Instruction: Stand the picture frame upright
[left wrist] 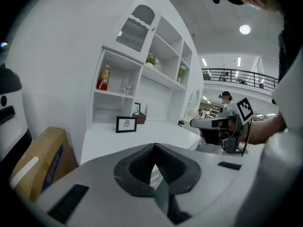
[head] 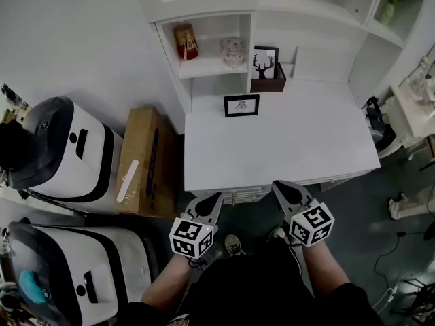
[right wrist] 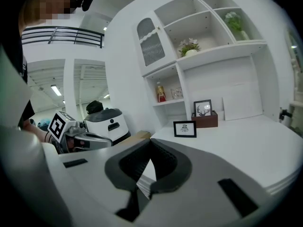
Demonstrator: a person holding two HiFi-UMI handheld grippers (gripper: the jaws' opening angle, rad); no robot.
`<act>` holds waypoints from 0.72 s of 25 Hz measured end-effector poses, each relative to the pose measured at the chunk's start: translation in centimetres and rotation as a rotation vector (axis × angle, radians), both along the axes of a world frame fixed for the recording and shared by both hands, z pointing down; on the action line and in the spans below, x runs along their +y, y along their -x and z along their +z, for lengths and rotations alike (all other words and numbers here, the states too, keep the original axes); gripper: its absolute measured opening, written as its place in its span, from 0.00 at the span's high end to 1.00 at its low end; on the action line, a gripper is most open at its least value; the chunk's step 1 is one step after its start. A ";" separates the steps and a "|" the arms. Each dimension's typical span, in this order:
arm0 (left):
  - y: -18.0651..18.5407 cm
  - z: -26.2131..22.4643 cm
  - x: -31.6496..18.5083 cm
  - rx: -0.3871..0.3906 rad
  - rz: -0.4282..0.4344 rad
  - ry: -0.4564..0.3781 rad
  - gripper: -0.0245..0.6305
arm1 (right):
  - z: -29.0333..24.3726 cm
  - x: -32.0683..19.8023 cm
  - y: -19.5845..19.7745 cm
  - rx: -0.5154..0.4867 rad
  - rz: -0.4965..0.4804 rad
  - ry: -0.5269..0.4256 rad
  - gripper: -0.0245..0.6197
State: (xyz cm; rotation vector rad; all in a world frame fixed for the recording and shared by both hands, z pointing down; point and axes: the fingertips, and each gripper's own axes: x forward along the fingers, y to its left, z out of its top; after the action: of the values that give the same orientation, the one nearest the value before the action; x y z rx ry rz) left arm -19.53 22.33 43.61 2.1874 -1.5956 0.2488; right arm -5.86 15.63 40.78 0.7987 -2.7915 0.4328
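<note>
Far on the white surface (head: pixel 285 148), the small black picture frame (head: pixel 241 105) looks light and stiff; I'd pinch its top edge. Both my jaws are closed, empty.

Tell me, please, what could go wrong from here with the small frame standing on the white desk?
1. The small frame stands free near the back of the desk; a bump to the desk might tip it over.
2. The left tongs and right tongs are both shut and empty at the front edge; reaching in like that could knock the frame back against the brown box rather than grip it.
</note>
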 end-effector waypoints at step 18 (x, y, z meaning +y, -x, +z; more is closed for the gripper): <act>-1.1 -0.4 -0.1 -0.004 0.000 -0.010 0.96 | 0.8 1.5 -0.3 -0.001 -0.025 0.027 0.96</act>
State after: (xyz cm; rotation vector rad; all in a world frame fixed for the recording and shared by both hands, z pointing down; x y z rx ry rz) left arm -18.44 22.27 43.21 2.1957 -1.6029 0.2457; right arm -5.61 17.18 41.53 0.7575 -2.7872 0.4665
